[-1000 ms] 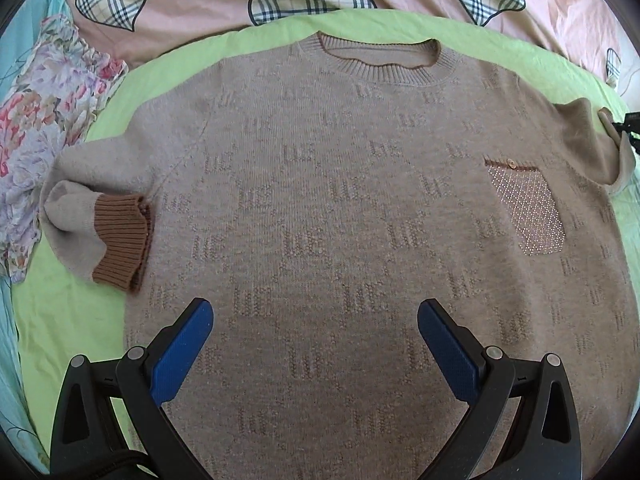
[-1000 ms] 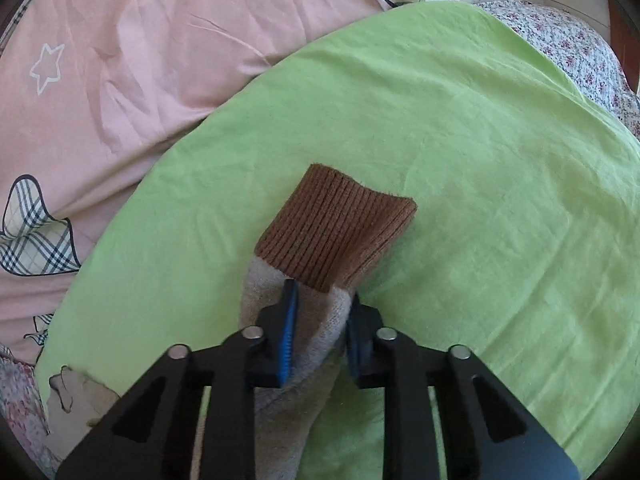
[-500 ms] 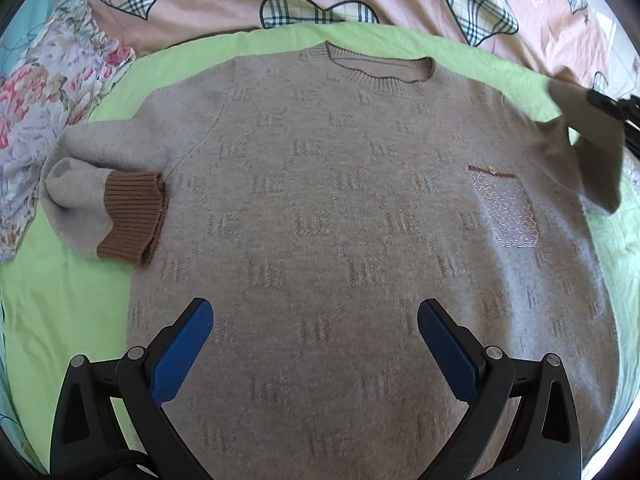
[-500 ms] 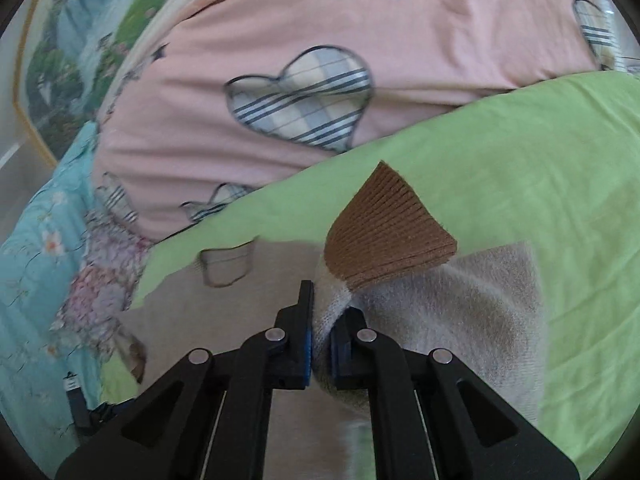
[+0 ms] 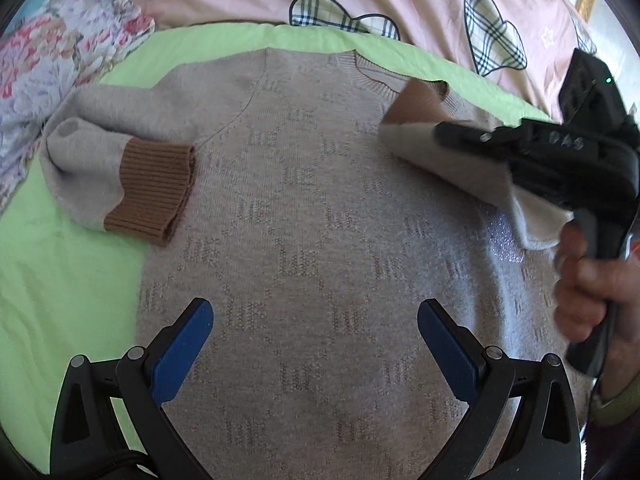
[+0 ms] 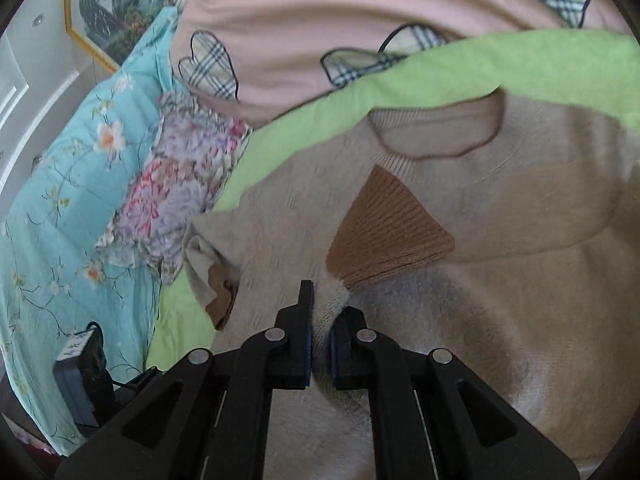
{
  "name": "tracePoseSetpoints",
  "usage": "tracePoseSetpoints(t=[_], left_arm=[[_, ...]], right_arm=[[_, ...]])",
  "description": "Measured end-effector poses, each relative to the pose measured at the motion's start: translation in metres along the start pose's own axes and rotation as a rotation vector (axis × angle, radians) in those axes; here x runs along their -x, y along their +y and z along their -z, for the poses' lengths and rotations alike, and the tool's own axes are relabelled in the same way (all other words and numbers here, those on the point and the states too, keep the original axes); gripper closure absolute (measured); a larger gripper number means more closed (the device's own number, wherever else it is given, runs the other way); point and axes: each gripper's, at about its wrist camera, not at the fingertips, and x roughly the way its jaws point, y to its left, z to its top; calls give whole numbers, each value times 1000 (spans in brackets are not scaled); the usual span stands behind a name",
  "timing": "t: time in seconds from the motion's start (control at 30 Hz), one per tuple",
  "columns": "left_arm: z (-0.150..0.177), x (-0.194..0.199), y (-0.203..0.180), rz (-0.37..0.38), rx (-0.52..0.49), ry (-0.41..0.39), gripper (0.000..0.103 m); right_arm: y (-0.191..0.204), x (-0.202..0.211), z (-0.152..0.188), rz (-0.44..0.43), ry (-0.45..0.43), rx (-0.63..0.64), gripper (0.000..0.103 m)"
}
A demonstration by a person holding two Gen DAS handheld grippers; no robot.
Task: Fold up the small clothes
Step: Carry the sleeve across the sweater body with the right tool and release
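Here the right gripper (image 6: 320, 320) pinches the fuzzy beige sleeve (image 6: 400, 292) behind its ribbed brown cuff (image 6: 386, 228), above the knit sweater (image 5: 320, 208) spread on a green sheet (image 5: 60, 280). The left gripper (image 5: 314, 344) hovers wide open, empty. Only the right view shows a framed landscape painting (image 6: 120, 8).

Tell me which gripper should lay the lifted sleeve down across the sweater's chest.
Right. The right gripper is already shut on the lifted sleeve, its brown cuff hanging over the sweater chest below the collar. The left gripper is open, holding nothing, near the hem.
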Motion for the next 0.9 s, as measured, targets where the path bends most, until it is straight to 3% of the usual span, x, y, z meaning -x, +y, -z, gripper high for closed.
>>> tracePoseSetpoints(t=[0.1, 0.2, 0.27, 0.33, 0.47, 0.6, 0.67, 0.73, 0.8, 0.9], left_arm=[[-2, -6, 2, 26, 17, 10, 1], [-9, -13, -1, 62, 23, 19, 1], [-17, -22, -6, 92, 15, 17, 1], [-27, -35, -11, 125, 20, 26, 1], [-48, -63, -15, 207, 73, 67, 1], [-60, -77, -20, 189, 78, 33, 3], [-65, -77, -21, 192, 74, -6, 13], [-72, -80, -21, 192, 54, -20, 55], [-76, -80, -21, 231, 40, -17, 78], [-82, -54, -15, 209, 9, -97, 91]], right_arm=[[4, -16, 2, -13, 22, 3, 96], [1, -23, 4, -47, 55, -46, 87], [-1, -17, 7, -69, 30, -59, 63], [-3, -3, 10, -66, -12, -63, 49], [-11, 30, 16, -52, -73, -98, 49], [-18, 66, 32, -19, -131, -124, 49], [-20, 85, 44, -3, -160, -144, 49], [-22, 101, 57, 22, -193, -162, 49], [-25, 115, 68, 46, -227, -188, 49], [-34, 133, 81, 84, -269, -219, 49]])
